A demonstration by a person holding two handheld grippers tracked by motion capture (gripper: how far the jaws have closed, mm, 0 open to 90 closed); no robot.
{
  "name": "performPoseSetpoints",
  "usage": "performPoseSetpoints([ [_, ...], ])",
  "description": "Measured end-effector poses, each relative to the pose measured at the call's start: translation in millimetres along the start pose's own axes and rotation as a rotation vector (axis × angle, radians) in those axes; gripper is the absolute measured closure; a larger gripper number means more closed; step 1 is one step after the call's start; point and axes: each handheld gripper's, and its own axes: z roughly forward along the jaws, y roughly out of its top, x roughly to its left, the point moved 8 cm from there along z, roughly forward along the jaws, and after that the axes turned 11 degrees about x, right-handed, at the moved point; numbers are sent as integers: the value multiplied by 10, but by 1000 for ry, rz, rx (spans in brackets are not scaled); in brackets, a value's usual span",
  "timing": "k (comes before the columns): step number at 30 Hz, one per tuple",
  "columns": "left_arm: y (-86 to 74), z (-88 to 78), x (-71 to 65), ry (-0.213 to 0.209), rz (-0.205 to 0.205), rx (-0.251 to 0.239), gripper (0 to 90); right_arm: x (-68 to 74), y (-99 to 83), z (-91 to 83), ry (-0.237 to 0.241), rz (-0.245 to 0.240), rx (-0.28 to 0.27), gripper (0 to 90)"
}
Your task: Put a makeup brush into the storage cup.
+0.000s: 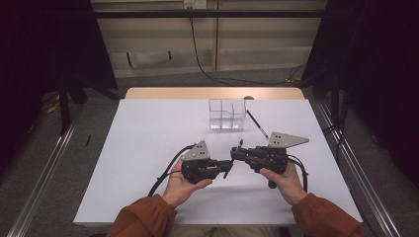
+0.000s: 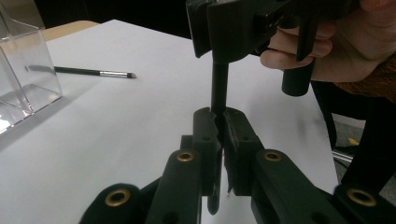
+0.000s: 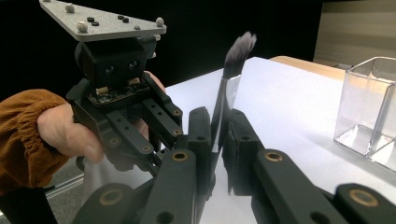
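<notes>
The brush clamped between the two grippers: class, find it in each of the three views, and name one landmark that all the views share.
High view: the brush is a short dark stick at centre, between the left gripper and the right gripper.
Left gripper view: centre, brush upright, black handle rising from the jaws.
Right gripper view: centre, brush with bristles uppermost.
Shared landmark: the clear box.

No readable text, label or number anywhere.
</notes>
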Motion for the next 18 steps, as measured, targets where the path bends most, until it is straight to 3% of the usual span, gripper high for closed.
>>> performPoseSetpoints([
  [4,-3,2,6,5,1,-7,835,12,3,5,12,24,9,835],
  [12,16,-30,2,5,-10,-33,815,47,43,-24,3,7,6,837],
  [18,30,-82,33,35,-19,-43,748,35,68,-50,-9,9,-1,837],
])
